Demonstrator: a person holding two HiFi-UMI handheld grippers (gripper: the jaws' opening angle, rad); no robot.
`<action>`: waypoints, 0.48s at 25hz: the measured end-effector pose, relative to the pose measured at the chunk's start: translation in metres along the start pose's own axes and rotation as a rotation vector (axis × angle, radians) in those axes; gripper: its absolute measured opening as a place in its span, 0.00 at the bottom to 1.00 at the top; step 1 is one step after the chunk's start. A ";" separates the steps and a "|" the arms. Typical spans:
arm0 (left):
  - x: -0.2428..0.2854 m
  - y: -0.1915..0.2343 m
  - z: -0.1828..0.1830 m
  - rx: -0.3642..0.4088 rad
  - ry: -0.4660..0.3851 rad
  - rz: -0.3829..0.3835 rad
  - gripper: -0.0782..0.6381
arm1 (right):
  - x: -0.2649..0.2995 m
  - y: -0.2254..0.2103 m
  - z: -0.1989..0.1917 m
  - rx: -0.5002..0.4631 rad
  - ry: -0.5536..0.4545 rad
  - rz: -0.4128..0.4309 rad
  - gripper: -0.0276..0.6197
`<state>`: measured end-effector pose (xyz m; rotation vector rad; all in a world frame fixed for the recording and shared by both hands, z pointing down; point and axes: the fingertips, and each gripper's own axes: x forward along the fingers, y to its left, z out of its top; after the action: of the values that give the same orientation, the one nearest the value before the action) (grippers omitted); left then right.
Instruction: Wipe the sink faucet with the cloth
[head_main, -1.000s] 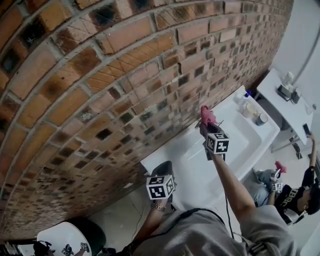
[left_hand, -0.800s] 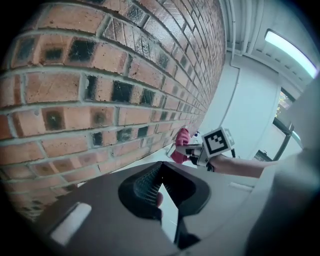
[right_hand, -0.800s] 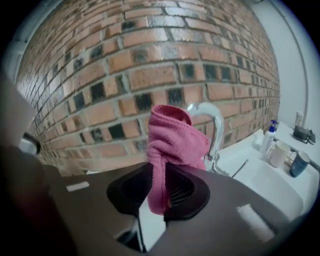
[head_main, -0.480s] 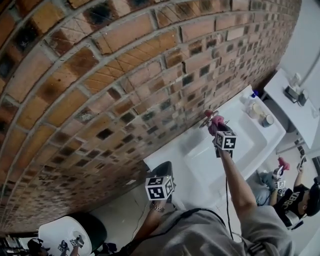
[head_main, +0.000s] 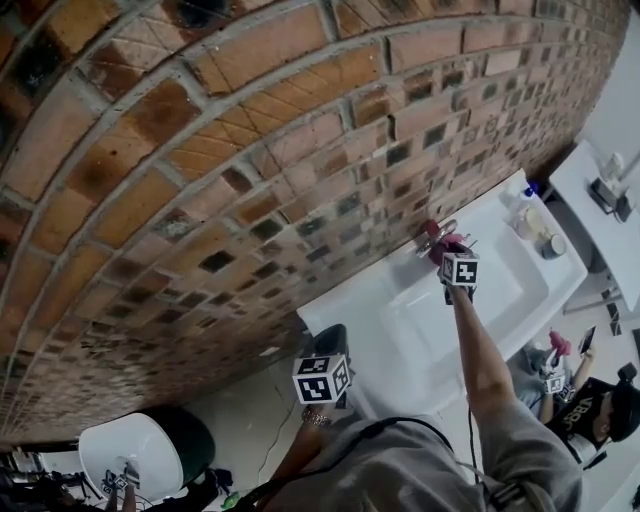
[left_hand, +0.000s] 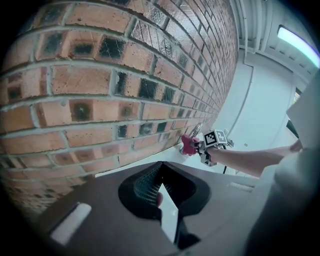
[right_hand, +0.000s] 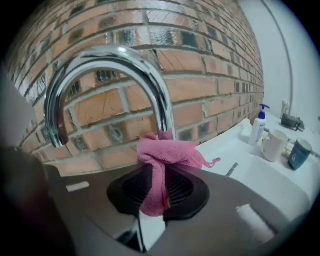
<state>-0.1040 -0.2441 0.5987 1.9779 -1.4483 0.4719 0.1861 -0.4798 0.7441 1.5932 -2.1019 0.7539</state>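
Rubbing on, the right gripper (right_hand: 155, 192), clamped on the pink cloth (right_hand: 165, 152), has shifted it along the chrome faucet (right_hand: 115, 57) to its stem, so wiping is under way. The left gripper (left_hand: 159, 192) hangs closed and empty.

Soft, even indoor light fills every view, with a ceiling strip light (left_hand: 299, 41) glowing at the top right edge of the left gripper view and only faint shadows on the white sink (head_main: 390, 320). Wide-angle distortion bows the courses of the brick wall (head_main: 250, 150) strongly, and both gripper views darken to black at their corners. Bright glare streaks the chrome faucet (right_hand: 115, 57); the pink cloth (right_hand: 162, 155) looks fairly sharp, while the dark foreground nearest each lens is dim and blurred.
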 end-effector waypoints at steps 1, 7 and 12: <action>-0.001 0.001 -0.002 -0.003 0.003 0.004 0.14 | -0.001 -0.001 -0.001 0.011 -0.013 0.010 0.15; 0.002 0.005 -0.006 -0.010 0.012 0.010 0.14 | -0.004 -0.004 -0.060 0.101 0.189 0.029 0.15; 0.009 -0.002 -0.002 0.003 0.017 -0.014 0.14 | -0.053 -0.021 -0.008 0.127 0.002 -0.048 0.15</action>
<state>-0.0989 -0.2487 0.6053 1.9802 -1.4228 0.4836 0.2204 -0.4396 0.7217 1.7016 -2.0432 0.8879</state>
